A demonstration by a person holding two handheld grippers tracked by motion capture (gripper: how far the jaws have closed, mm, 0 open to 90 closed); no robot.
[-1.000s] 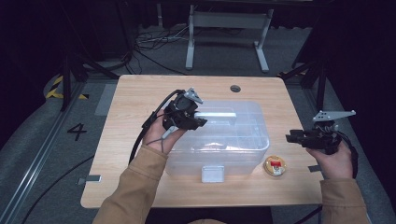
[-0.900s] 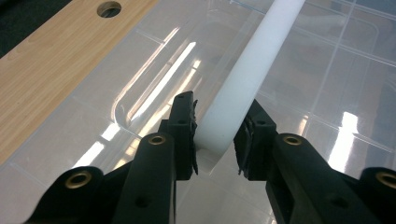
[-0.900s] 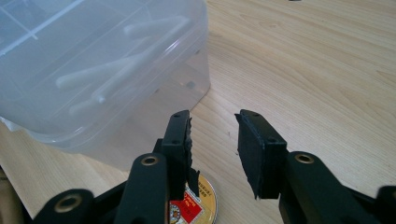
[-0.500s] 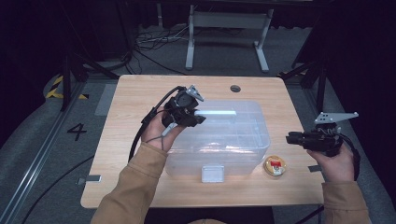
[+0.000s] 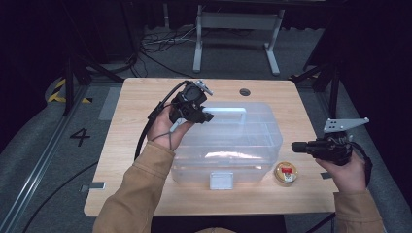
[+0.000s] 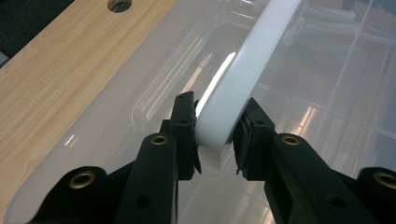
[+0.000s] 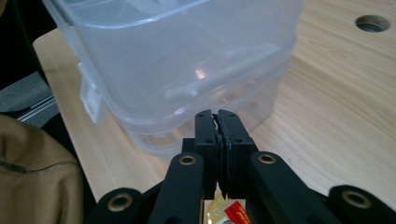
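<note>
Two tongs work here: the left gripper (image 6: 215,135) clamps the white handle (image 6: 247,70) of the clear box (image 5: 233,141). Beside that box, the right gripper (image 7: 217,122) has just closed on nothing (pads touching), a small round tin (image 5: 285,172) just below it.

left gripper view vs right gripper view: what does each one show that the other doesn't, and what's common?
Left gripper view: the left gripper with its fingers clamped on the white handle of the box lid.

Right gripper view: the right gripper shut on nothing, the box's front latch, a tan sleeve, and a small round red-and-yellow item under the fingers.

Both: the clear plastic storage box, the wooden table and its cable hole.
</note>
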